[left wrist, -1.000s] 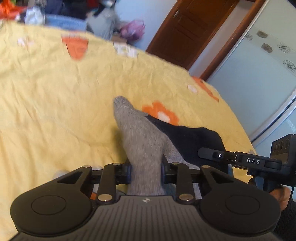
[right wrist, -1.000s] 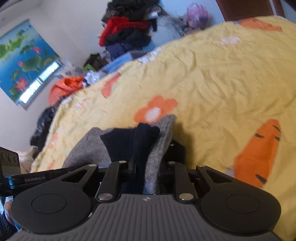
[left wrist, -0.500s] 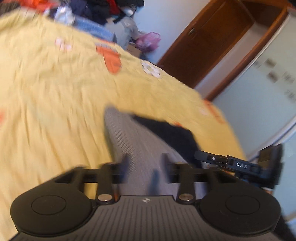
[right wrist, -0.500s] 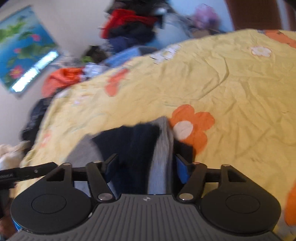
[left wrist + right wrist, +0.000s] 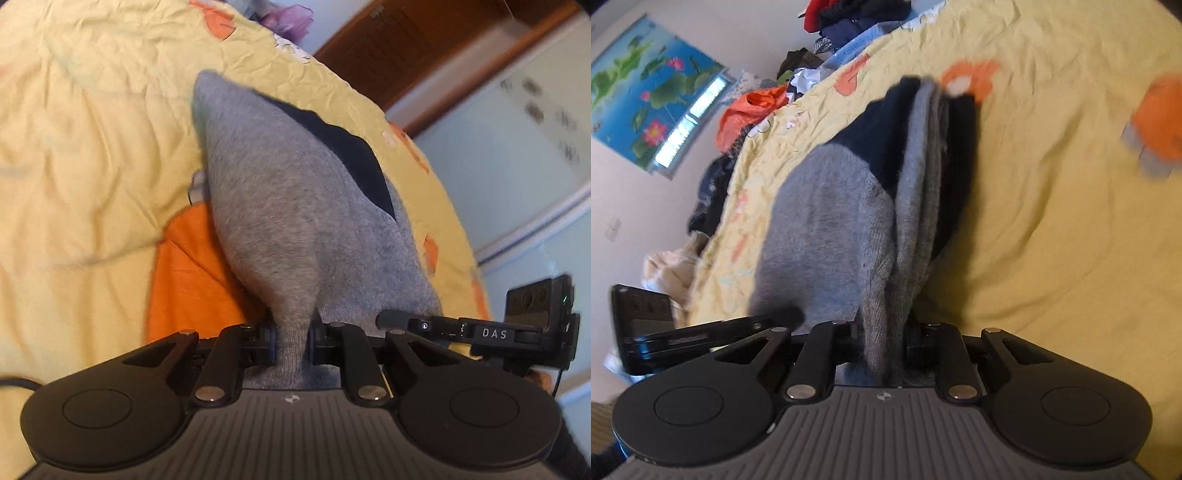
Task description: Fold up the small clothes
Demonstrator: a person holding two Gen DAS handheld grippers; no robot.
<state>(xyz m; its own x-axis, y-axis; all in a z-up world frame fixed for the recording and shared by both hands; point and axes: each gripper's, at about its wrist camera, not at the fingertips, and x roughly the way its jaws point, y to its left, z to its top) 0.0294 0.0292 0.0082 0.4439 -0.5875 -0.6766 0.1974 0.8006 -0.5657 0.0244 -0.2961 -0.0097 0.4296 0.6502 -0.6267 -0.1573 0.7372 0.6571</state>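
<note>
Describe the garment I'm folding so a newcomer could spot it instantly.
On the yellow bedspread with orange carrot prints lies the grey garment, pinched at its near edge by both closing tongs. Its dark navy panel sets it apart from the clothes pile beyond the bed.

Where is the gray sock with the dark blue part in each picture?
Left wrist view: the sock fills the middle, running up from the left hand-held gripper, whose jaws are closing on it.
Right wrist view: it sits left of centre, bunched in the right hand-held gripper, whose jaws are closing on it.
Shared landmark: the yellow bedspread with orange flowers.
</note>
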